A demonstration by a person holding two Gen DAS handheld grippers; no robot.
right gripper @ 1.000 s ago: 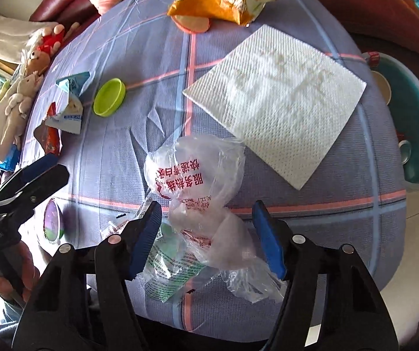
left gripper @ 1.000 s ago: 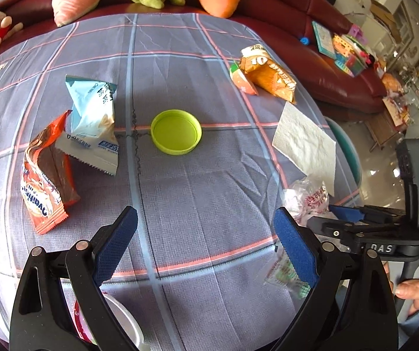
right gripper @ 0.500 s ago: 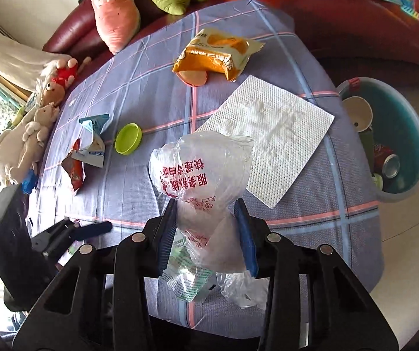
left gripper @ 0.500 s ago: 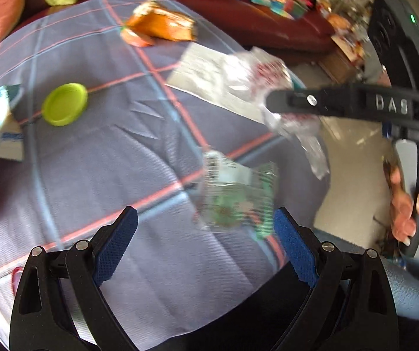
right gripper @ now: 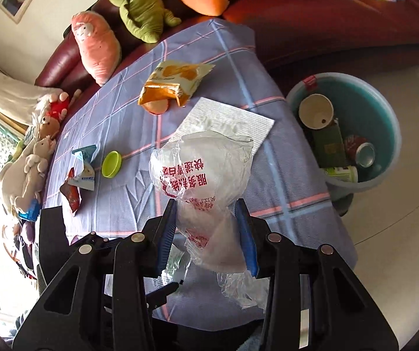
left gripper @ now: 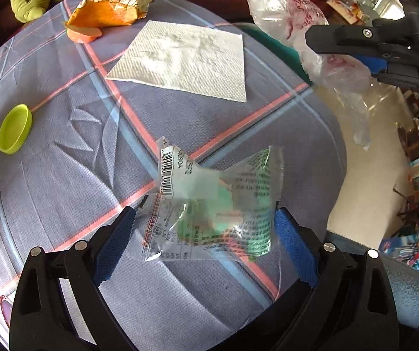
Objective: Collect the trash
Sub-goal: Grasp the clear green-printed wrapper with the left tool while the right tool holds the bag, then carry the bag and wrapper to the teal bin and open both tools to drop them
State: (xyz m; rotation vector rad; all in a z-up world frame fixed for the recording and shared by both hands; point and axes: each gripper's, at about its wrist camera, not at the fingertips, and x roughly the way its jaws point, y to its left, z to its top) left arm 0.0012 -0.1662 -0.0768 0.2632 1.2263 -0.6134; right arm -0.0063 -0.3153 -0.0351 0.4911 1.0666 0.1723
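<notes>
My right gripper [right gripper: 210, 231] is shut on a clear plastic bag with red print [right gripper: 200, 172] and holds it up above the table's right edge; the bag also shows in the left wrist view [left gripper: 291, 14]. My left gripper [left gripper: 205, 234] is open, its blue pads on either side of a clear green-printed wrapper [left gripper: 218, 201] lying on the blue checked tablecloth [left gripper: 63, 193]. A white paper napkin [left gripper: 186, 58], an orange snack bag [left gripper: 109, 8] and a green lid [left gripper: 14, 128] lie further back.
A teal bin [right gripper: 385, 111] holding a cup, cans and cartons stands on the floor right of the table. Blue and red wrappers [right gripper: 82, 169] lie at the table's left. Plush toys [right gripper: 139, 5] sit on the red sofa behind.
My right gripper shut on the plastic bag and lifted it off the table. My left gripper swung right and closed in around the green-printed wrapper, jaws still open.
</notes>
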